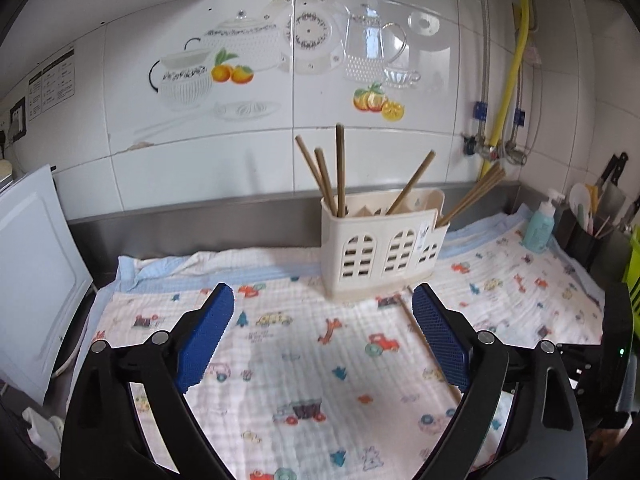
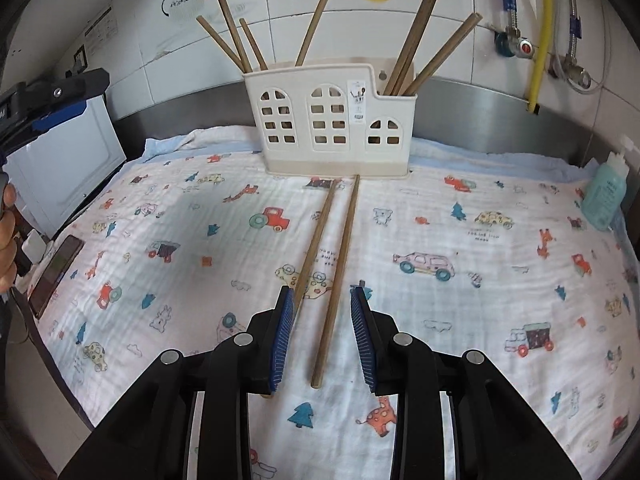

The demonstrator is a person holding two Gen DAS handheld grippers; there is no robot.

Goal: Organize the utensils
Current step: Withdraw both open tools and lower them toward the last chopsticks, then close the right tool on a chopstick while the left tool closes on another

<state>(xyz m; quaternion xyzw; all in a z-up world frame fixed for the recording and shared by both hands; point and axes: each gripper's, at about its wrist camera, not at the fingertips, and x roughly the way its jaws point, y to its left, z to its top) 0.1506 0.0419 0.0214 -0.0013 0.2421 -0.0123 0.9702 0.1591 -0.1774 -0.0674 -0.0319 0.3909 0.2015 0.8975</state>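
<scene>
A cream utensil holder (image 1: 384, 252) (image 2: 328, 128) with arched window cut-outs stands on the printed cloth (image 1: 280, 380) (image 2: 500, 300) near the back wall. Several brown chopsticks (image 1: 340, 168) (image 2: 416, 36) stand upright in it. Two more chopsticks lie flat on the cloth in front of it. One lying chopstick (image 2: 340, 256) runs between the blue pads of my right gripper (image 2: 322, 290), untouched, with gaps on both sides. The other lying chopstick (image 2: 316, 236) passes under the left finger. My left gripper (image 1: 323, 290) is open wide and holds nothing; a lying chopstick (image 1: 410, 320) is partly hidden behind its right finger.
A teal soap bottle (image 1: 540, 224) (image 2: 604, 196) stands at the cloth's right edge. A white board (image 1: 36, 280) (image 2: 68, 176) leans at the left, with a phone (image 2: 56, 272) in front of it. Knives and tools (image 1: 608, 196) crowd the far right. A hand (image 2: 6, 240) shows at the left edge.
</scene>
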